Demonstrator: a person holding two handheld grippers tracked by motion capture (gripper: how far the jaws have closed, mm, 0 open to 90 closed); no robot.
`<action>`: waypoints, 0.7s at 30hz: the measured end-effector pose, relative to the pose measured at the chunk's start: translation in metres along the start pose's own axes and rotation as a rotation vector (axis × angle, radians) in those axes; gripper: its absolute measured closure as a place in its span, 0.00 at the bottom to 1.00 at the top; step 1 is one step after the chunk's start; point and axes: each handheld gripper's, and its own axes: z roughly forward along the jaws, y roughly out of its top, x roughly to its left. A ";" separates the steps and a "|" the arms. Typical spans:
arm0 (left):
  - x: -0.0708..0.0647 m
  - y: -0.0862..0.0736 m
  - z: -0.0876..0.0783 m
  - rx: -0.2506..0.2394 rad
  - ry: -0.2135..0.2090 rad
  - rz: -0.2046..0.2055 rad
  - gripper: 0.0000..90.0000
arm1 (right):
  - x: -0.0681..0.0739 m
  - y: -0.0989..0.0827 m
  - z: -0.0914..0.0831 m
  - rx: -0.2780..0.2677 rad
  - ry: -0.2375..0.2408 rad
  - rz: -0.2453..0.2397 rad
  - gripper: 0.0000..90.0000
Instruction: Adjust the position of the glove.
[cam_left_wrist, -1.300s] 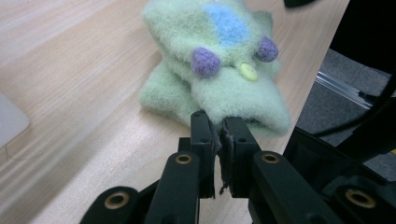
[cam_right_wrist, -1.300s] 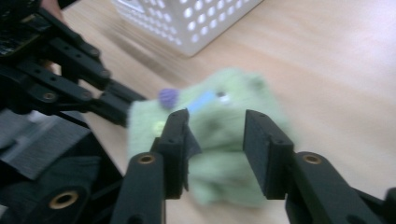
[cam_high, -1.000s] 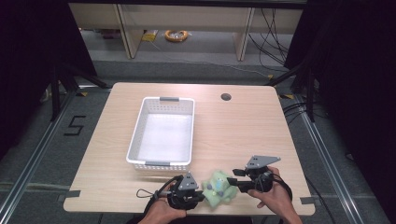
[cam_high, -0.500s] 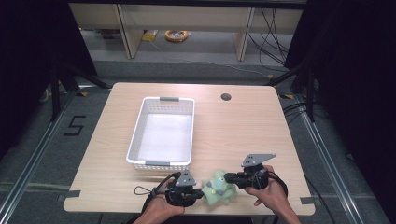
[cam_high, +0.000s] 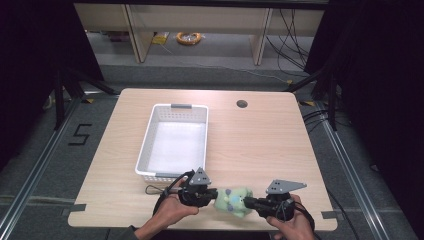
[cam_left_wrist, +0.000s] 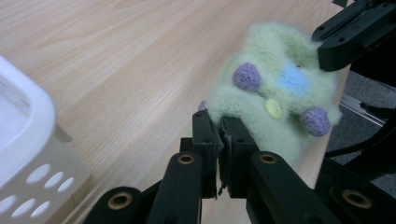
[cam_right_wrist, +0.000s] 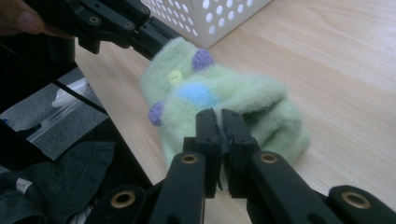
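A big wooden table (cam_high: 260, 150) is seen, with lots of bare room on its right half. A white basket (cam_high: 175, 140) with holes in its walls is set on the left half. Close to the near edge of the table, just in front of the basket, a fluffy green sock (cam_high: 233, 201) is found. Purple bumps, a blue patch and a yellow button are seen on it. The sock is pinched on one end by the left gripper (cam_high: 209, 194) and on the other end by the right gripper (cam_high: 251, 202). Both sets of jaws are clenched tight on the fluffy cloth.
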 end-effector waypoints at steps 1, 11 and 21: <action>0.002 -0.001 0.004 0.003 -0.011 -0.012 0.95 | 0.002 -0.001 -0.001 0.006 -0.005 0.041 0.96; 0.006 -0.011 0.018 0.054 -0.009 -0.047 0.92 | -0.008 -0.014 0.004 0.031 -0.037 0.035 0.90; 0.003 -0.018 0.002 0.020 -0.005 -0.116 0.70 | -0.011 -0.014 -0.008 -0.017 -0.087 0.065 0.58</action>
